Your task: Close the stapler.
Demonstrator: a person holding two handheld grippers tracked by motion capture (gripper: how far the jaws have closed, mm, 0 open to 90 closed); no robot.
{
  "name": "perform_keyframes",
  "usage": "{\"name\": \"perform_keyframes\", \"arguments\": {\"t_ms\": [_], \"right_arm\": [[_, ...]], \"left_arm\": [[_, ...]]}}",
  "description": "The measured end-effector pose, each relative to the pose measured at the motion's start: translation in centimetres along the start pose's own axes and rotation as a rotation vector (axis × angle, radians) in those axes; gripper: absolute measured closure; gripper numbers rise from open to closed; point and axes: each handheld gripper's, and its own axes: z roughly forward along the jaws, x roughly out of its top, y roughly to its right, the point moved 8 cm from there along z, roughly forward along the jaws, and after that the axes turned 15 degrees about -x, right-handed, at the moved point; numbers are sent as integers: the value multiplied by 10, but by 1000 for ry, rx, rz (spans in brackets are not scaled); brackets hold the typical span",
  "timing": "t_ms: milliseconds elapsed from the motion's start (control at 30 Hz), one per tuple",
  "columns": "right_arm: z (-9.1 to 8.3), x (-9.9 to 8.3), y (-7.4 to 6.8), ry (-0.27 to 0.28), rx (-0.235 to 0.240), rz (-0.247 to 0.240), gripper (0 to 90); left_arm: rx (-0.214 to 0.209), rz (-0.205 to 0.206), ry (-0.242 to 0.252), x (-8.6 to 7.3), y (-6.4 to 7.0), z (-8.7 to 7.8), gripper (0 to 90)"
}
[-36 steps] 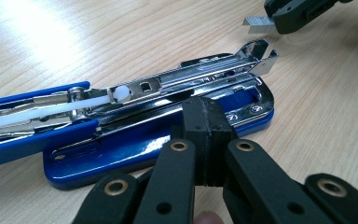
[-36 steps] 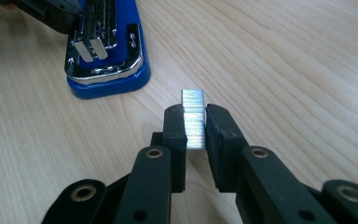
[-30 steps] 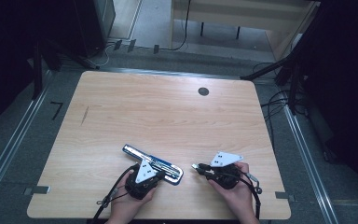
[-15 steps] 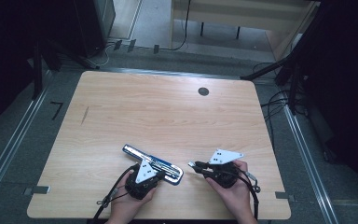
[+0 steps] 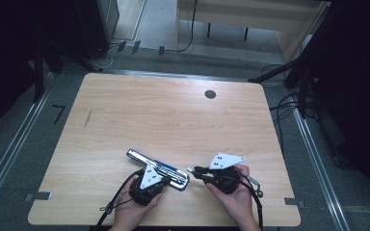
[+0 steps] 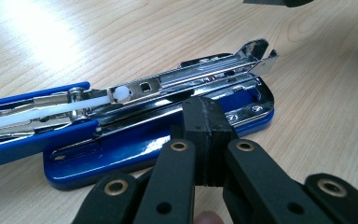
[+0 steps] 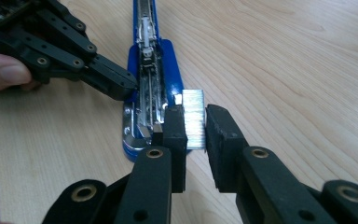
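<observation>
We press our left gripper [image 6: 204, 140], jaws together, onto the base of the opened stapler [image 6: 158, 116] just ahead, pinning it to the tabletop [image 5: 173, 120]. Our right gripper [image 7: 196, 126] clamps a staple strip [image 7: 193, 119], beside the open channel for loading.

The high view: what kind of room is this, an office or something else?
Probably a lab or recording workspace rather than an ordinary office. A bare wooden table stands among dark stands and loose cables on a grey floor, and a person works an opened blue stapler with handheld grippers, not bare hands.
</observation>
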Motion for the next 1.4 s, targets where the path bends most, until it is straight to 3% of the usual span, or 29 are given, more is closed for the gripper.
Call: {"name": "perform_keyframes", "arguments": {"t_ms": [500, 1067, 1400], "right_arm": [[10, 12, -22, -15, 53, -33, 800], [26, 19, -36, -86, 62, -66, 799], [33, 17, -37, -128, 60, -56, 799]], "left_arm": [[-1, 1, -2, 0, 0, 0, 900], [-1, 0, 1, 0, 0, 0, 900], [-2, -2, 2, 0, 0, 0, 900]]}}
